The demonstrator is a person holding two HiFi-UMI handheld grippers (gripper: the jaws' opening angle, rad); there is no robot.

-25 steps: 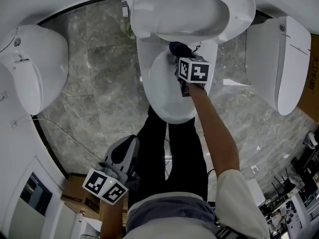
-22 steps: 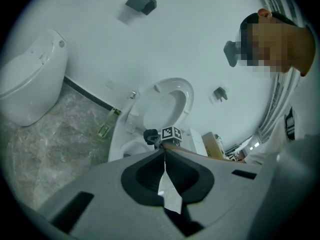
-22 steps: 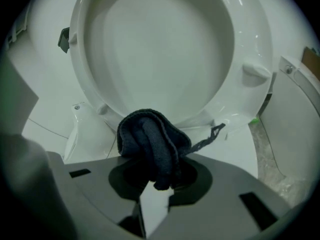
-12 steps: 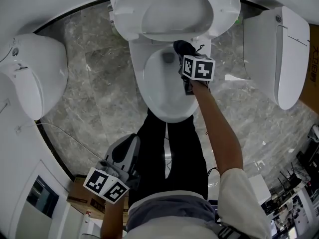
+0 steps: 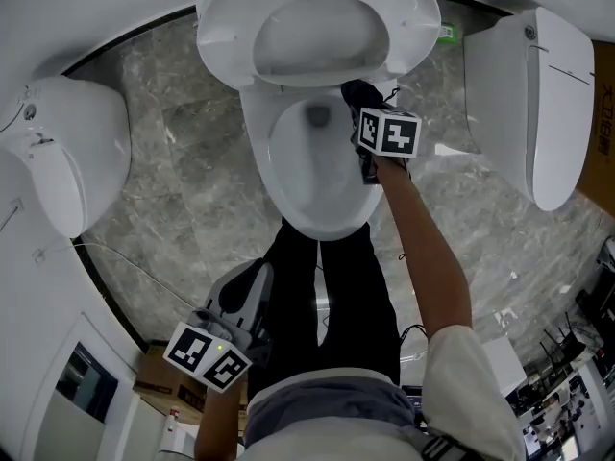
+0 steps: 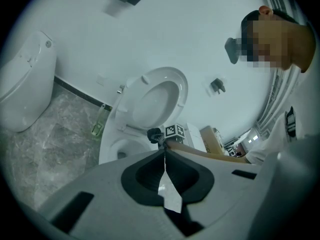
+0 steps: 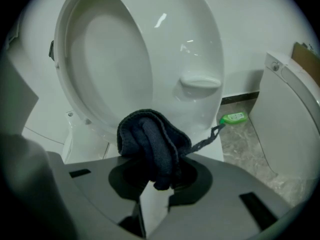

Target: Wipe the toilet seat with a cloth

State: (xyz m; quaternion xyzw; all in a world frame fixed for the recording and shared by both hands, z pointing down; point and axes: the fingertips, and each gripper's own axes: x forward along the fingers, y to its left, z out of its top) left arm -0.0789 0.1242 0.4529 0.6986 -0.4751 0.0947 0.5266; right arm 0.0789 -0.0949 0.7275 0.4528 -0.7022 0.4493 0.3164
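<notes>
Since wiping seemingly needs one tool, the right gripper (image 5: 363, 113) is clamping the dark cloth (image 5: 357, 92) at the bowl rim (image 5: 255, 161); the left gripper (image 5: 248, 281) (jaws together, empty) is hanging clear.

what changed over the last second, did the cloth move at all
The right gripper, jaws shut on the dark cloth, slid the cloth along the back of the toilet rim, from near the middle out toward the person's right. Nothing was picked up or let go. The left gripper stayed low by the person's leg, jaws shut and empty, and the lid stayed up.
</notes>
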